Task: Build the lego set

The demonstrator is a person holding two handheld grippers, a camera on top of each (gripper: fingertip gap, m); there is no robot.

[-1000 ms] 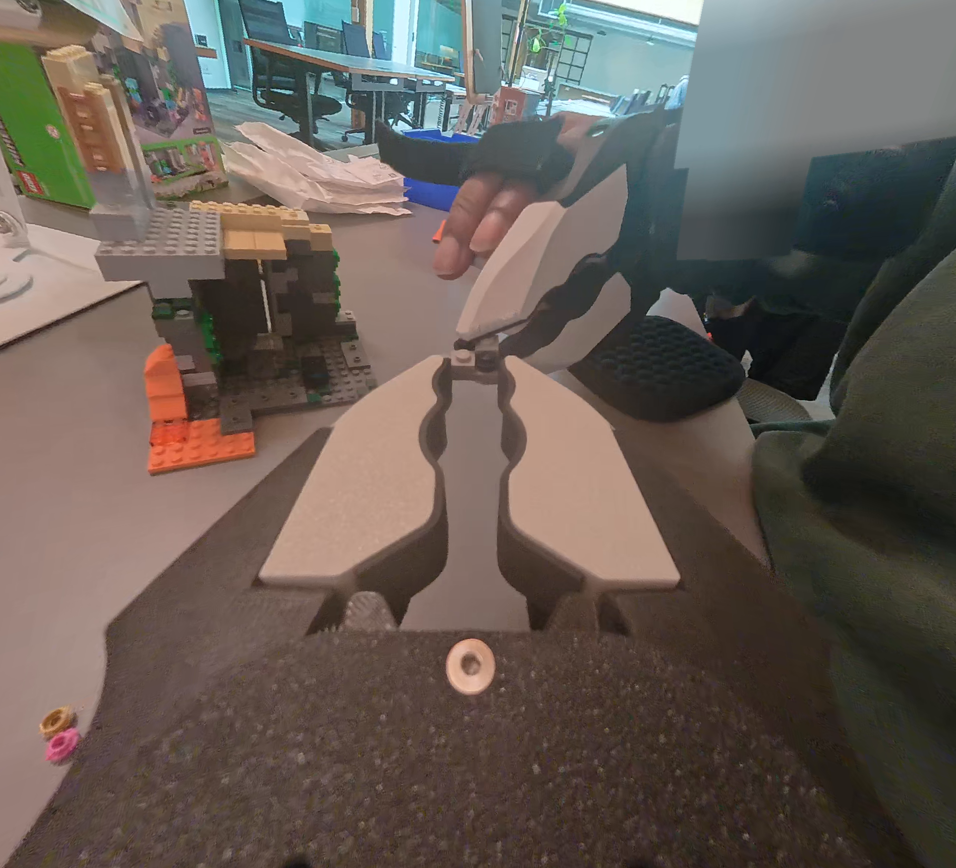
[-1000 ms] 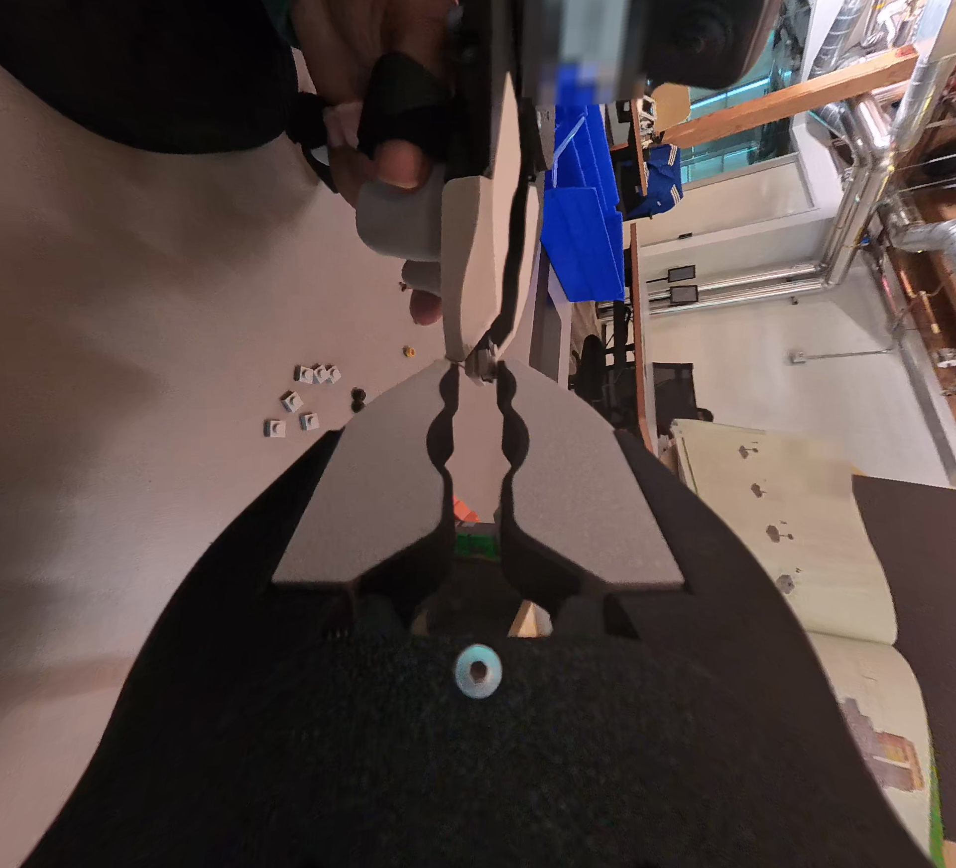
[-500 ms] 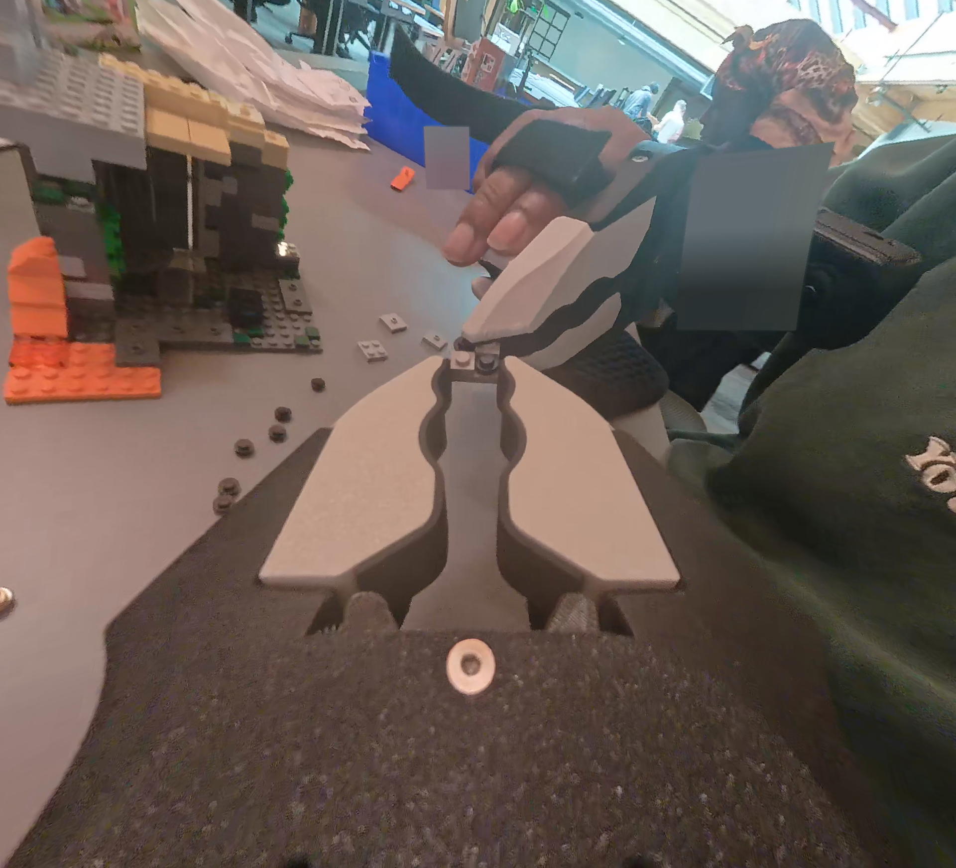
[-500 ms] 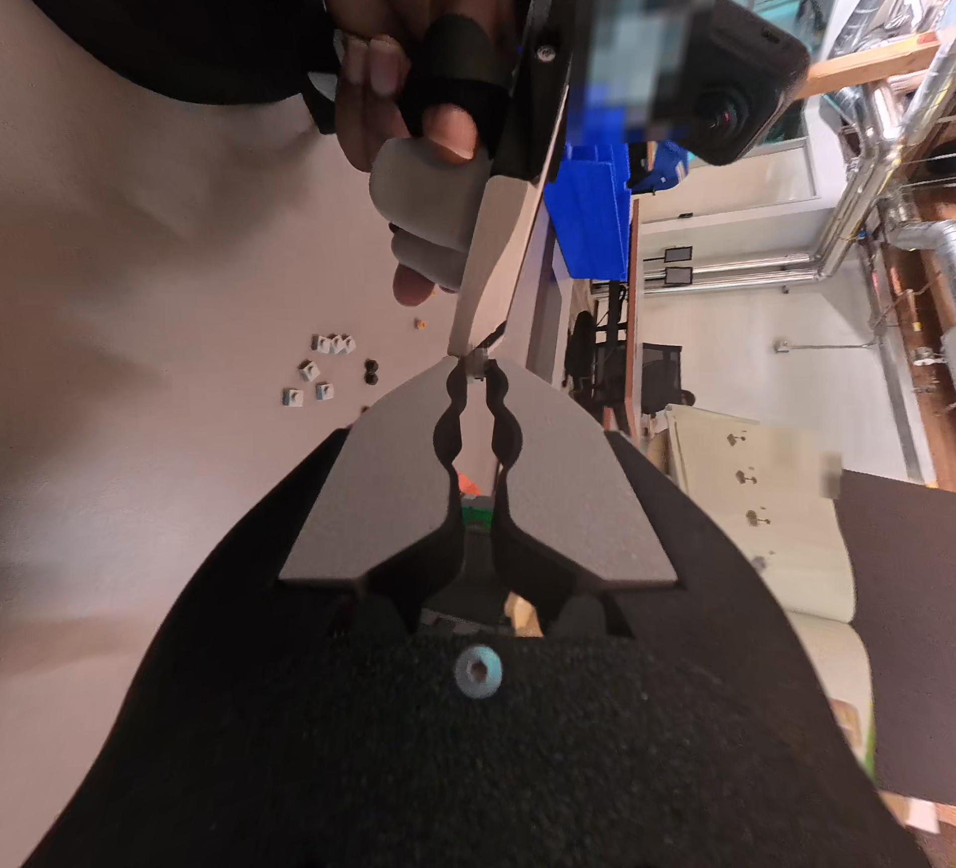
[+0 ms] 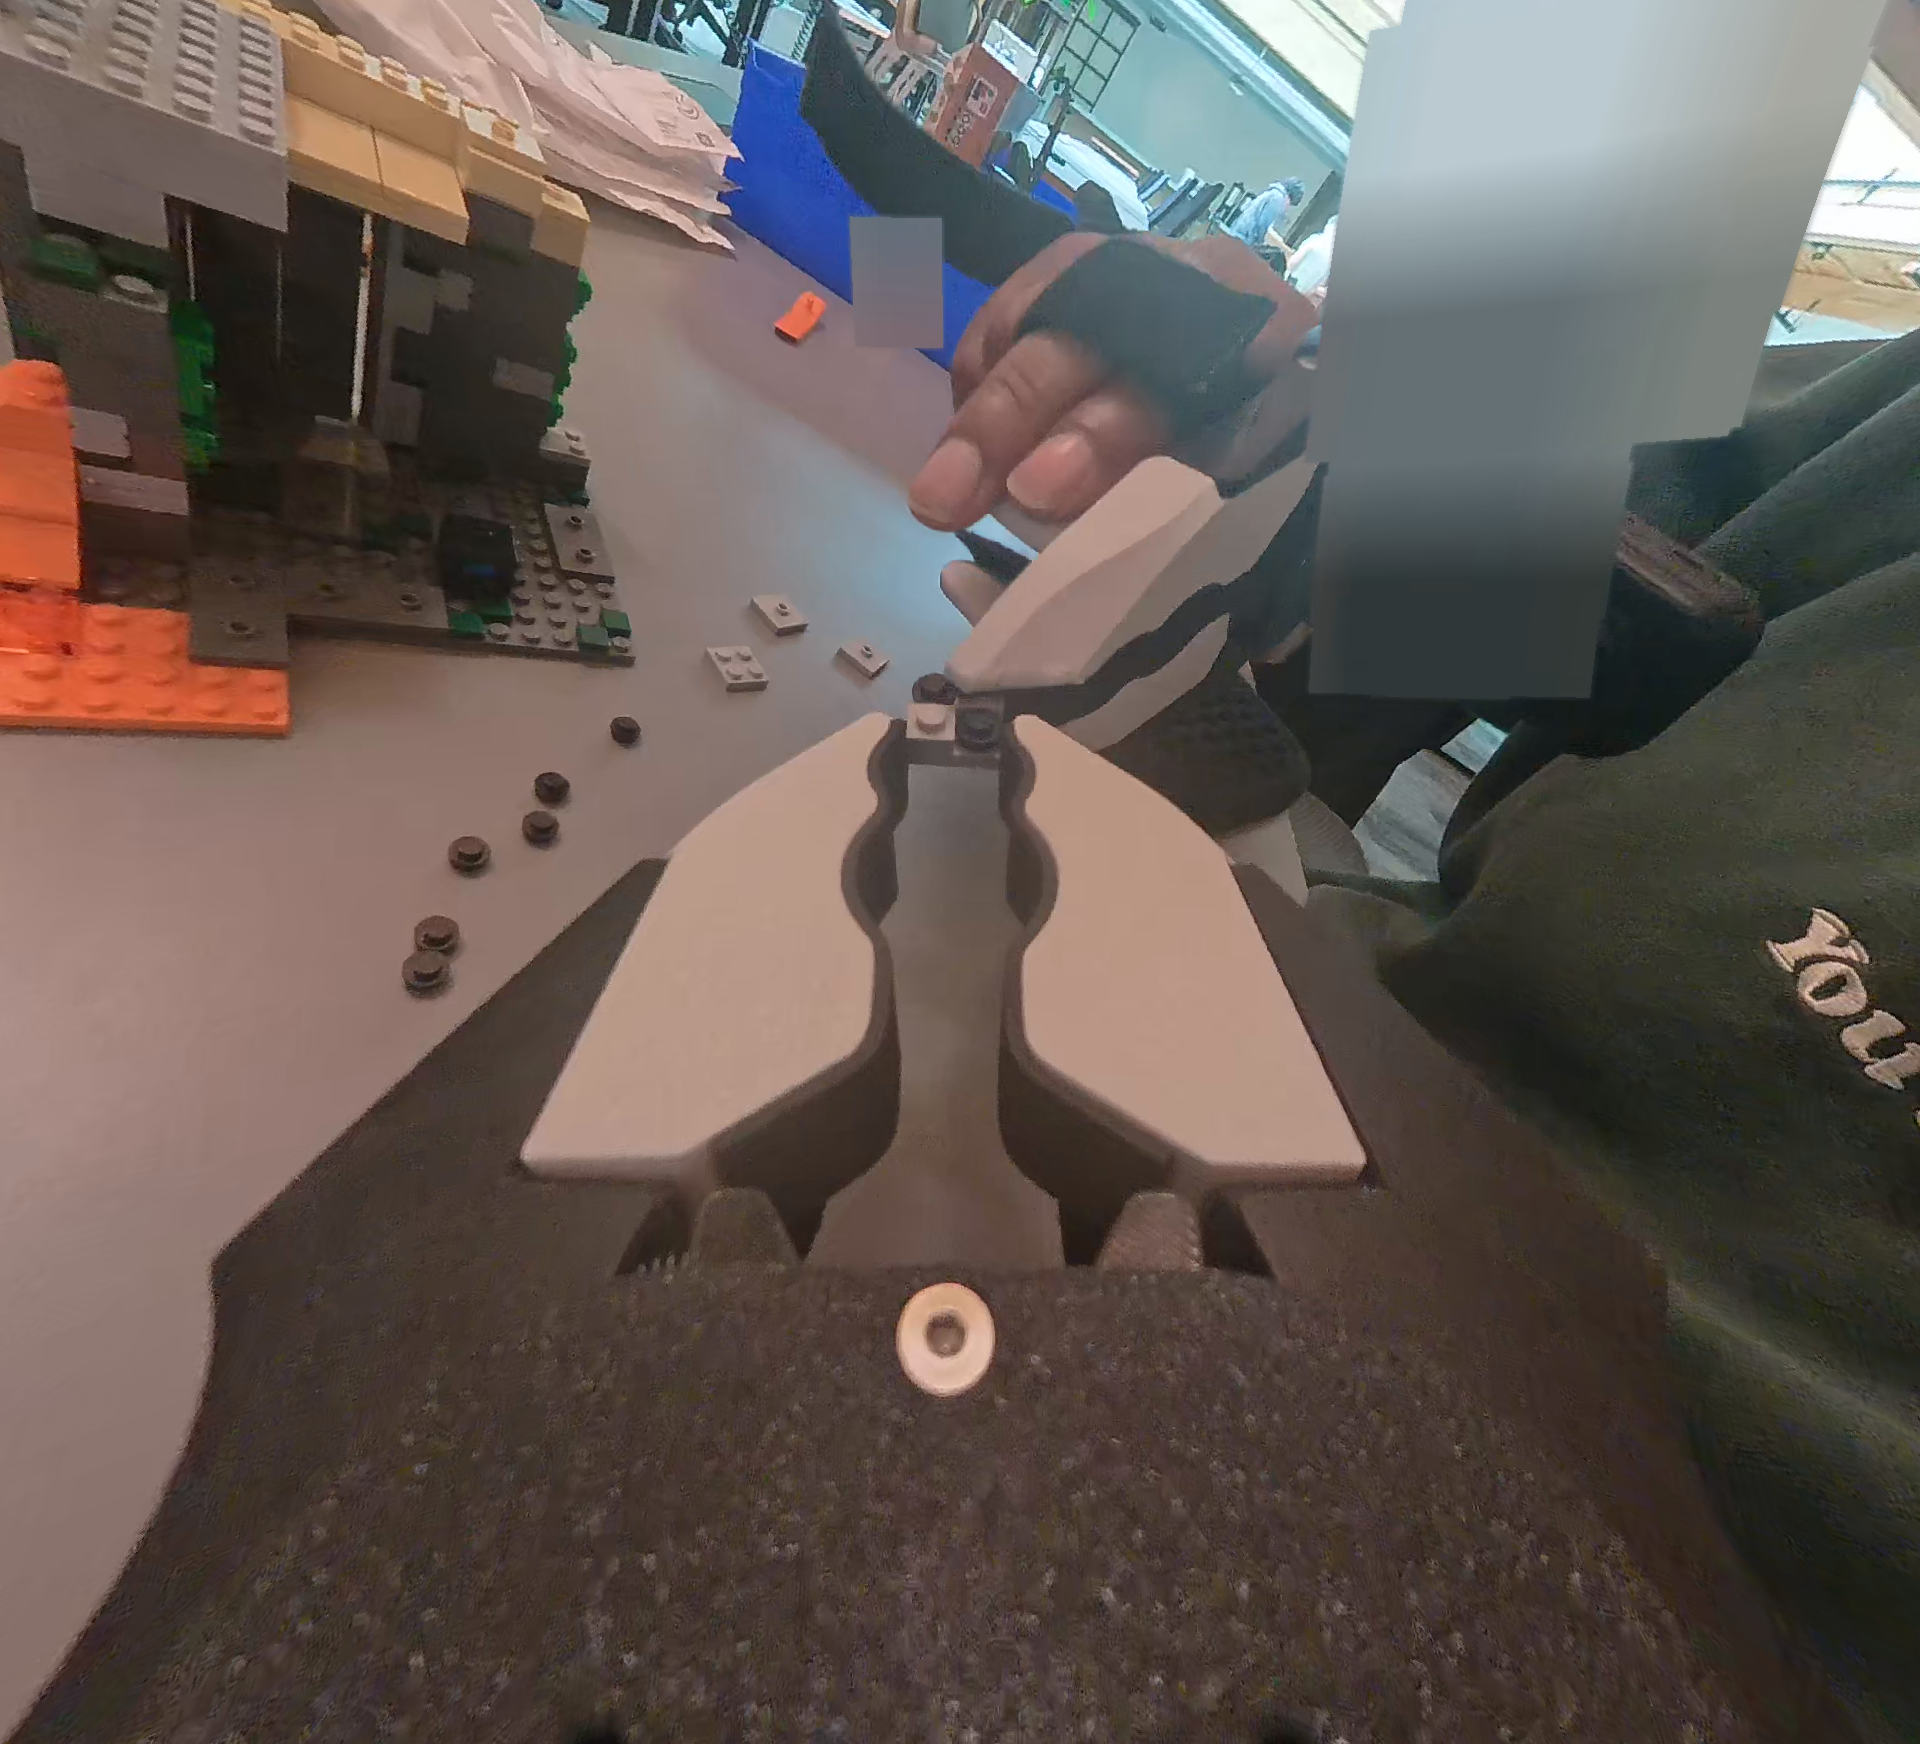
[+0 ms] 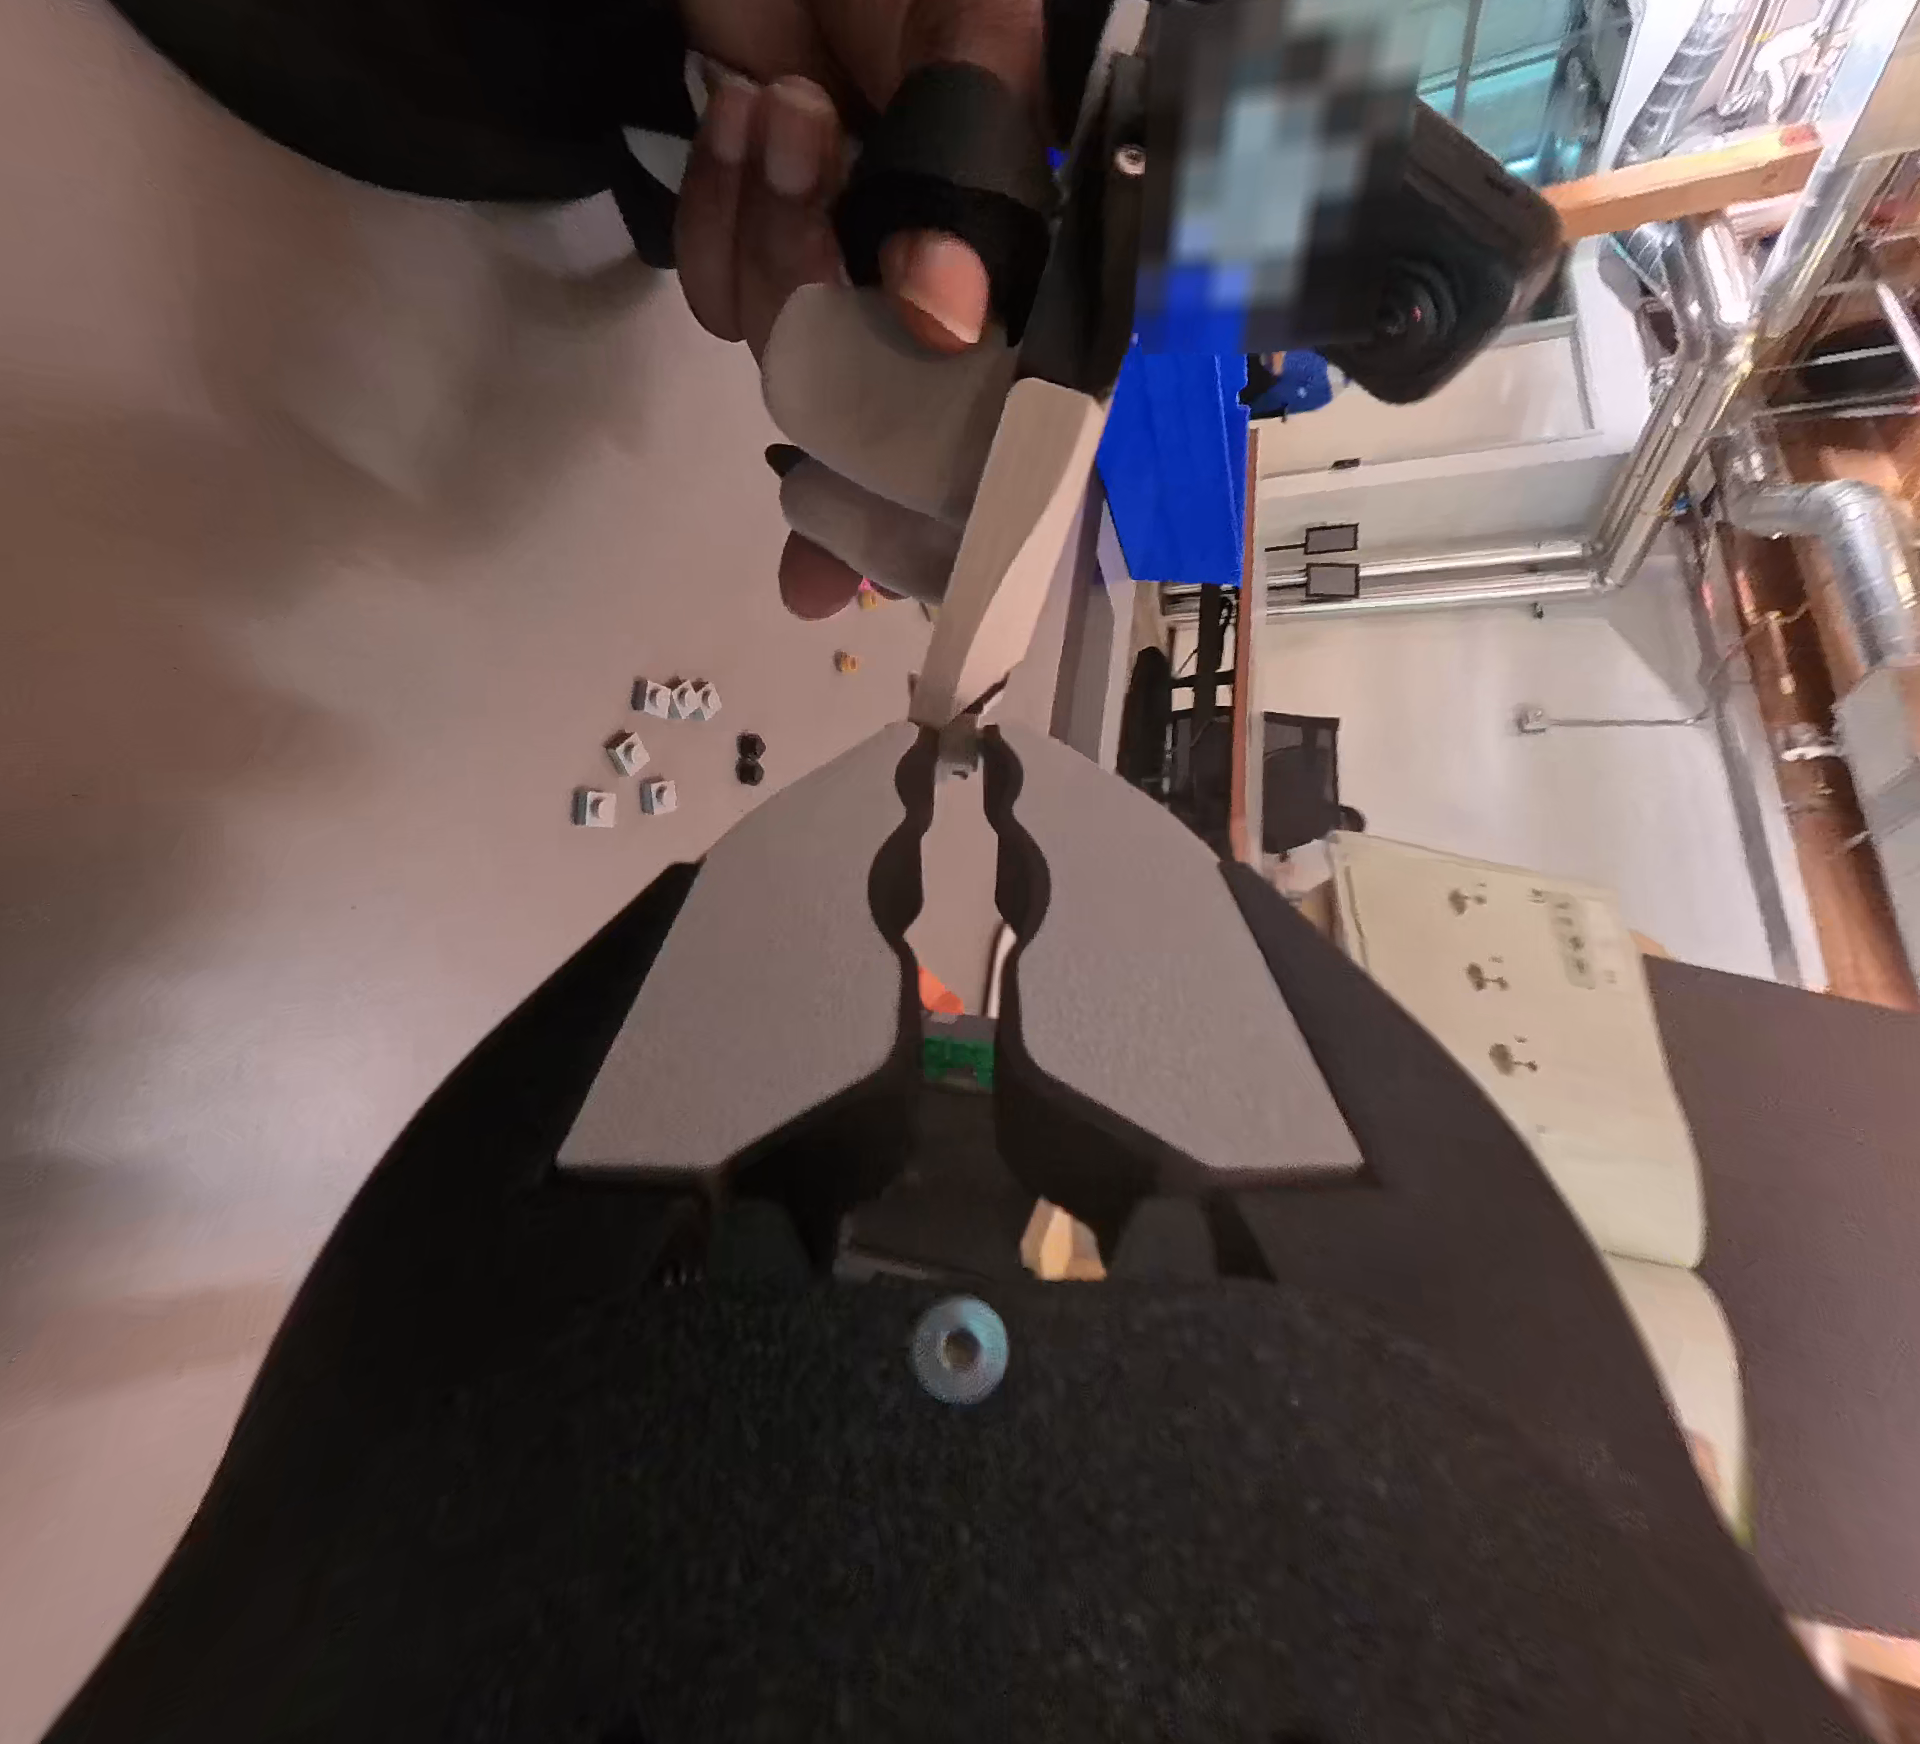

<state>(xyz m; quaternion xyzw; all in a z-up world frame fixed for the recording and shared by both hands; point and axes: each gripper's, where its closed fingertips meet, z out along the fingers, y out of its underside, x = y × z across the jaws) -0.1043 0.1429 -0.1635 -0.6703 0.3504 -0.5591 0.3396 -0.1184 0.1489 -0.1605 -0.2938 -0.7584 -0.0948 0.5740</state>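
Note:
In the left wrist view my left gripper (image 5: 954, 730) is shut on a small grey plate (image 5: 935, 724) that carries a black round stud (image 5: 975, 726). My right gripper (image 5: 951, 681) reaches in from the right, held by a hand, tip to tip with the left. It is shut on another black round stud (image 5: 933, 686), right over the plate's bare side. In the right wrist view my right gripper (image 6: 954, 738) is nearly closed, with the grey plate (image 6: 961, 749) at its tips. The left gripper's fingers (image 6: 997, 593) come down from above.
The partly built dark model (image 5: 343, 364) on an orange base (image 5: 135, 681) stands at the left. Loose black studs (image 5: 468, 853) and small grey plates (image 5: 738, 666) lie on the table (image 5: 208, 915). A blue bin (image 5: 800, 167) and papers (image 5: 468, 11) are behind. An open booklet (image 6: 1507, 1019) shows in the right view. The tips of both grippers are at nearly the same place.
Both grippers stayed tip to tip on the small plate. They moved together toward the loose pieces, so the model now sits closer and farther left in the left view.

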